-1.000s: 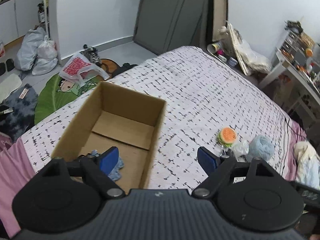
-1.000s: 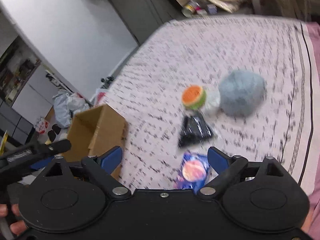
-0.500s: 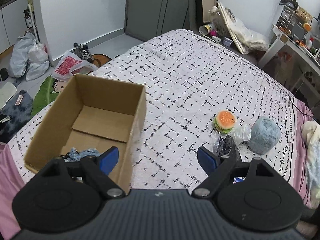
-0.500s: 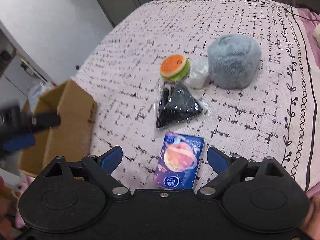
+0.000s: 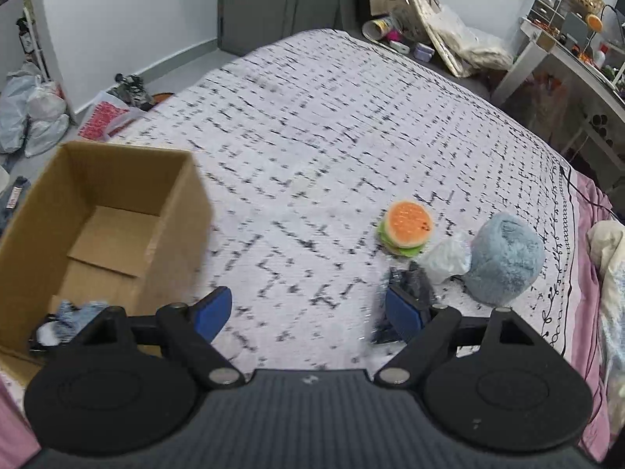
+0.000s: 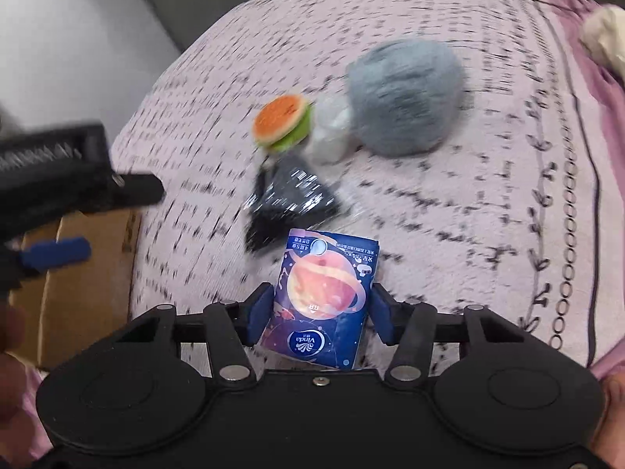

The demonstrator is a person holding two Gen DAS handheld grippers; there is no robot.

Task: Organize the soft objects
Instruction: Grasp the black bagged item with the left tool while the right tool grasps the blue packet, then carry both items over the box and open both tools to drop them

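My right gripper (image 6: 318, 314) has closed its blue pads on a blue tissue pack (image 6: 326, 297) with a planet print, lying on the bed. Beyond it lie a black packet in clear wrap (image 6: 291, 199), a burger plush (image 6: 283, 123), a white bag (image 6: 332, 129) and a fluffy blue-grey plush (image 6: 404, 97). My left gripper (image 5: 308, 312) is open and empty above the bed, between the cardboard box (image 5: 172, 230) and the burger plush (image 5: 406, 228). A blue-white cloth (image 5: 76, 312) lies in the box.
The bed has a white cover with black dashes (image 5: 332, 117) and a pink border (image 6: 609, 117). Bags (image 5: 31, 113) lie on the floor at the left. A desk with clutter (image 5: 566, 51) stands at the right. The left gripper (image 6: 58, 203) shows at the left of the right wrist view.
My right gripper has come down over the tissue pack and closed its jaws on it. My left gripper has swung right, away from the box, toward the toys.
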